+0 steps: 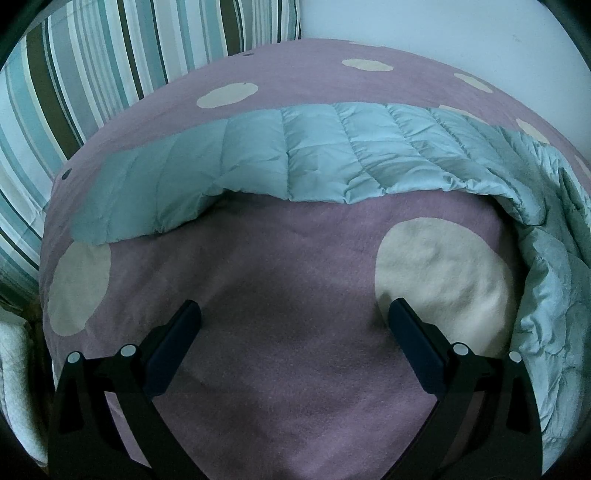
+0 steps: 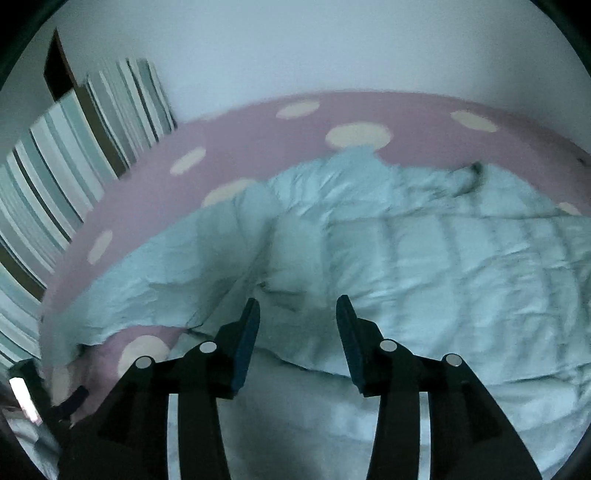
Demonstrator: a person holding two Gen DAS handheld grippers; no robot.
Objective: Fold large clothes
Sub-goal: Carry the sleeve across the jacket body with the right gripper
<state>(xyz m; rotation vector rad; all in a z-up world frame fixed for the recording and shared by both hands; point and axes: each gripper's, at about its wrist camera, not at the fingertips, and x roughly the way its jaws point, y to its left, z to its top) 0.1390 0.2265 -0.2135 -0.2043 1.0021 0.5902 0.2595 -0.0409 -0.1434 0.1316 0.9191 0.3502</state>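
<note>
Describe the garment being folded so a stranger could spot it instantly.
Find the pink blanket with big cream dots covering the bed. Lying across it is a pale blue quilted puffer jacket, one sleeve stretched flat. Its stitched, shiny padded panels set it apart from the fuzzy blanket and the striped bedding behind.

This is looking like a bedroom in a home. A bed is filling both views, wearing a pink blanket [image 1: 295, 332] dotted with big cream circles. At about ten o'clock in the left wrist view, a striped pillow [image 1: 92, 74] in teal, white and brown is leaning up at the head of the bed, and a plain white wall [image 1: 443, 29] is rising behind at one o'clock. A pale blue quilted jacket [image 2: 443, 266] is lying across the blanket, spreading toward three o'clock in the right wrist view.
</note>
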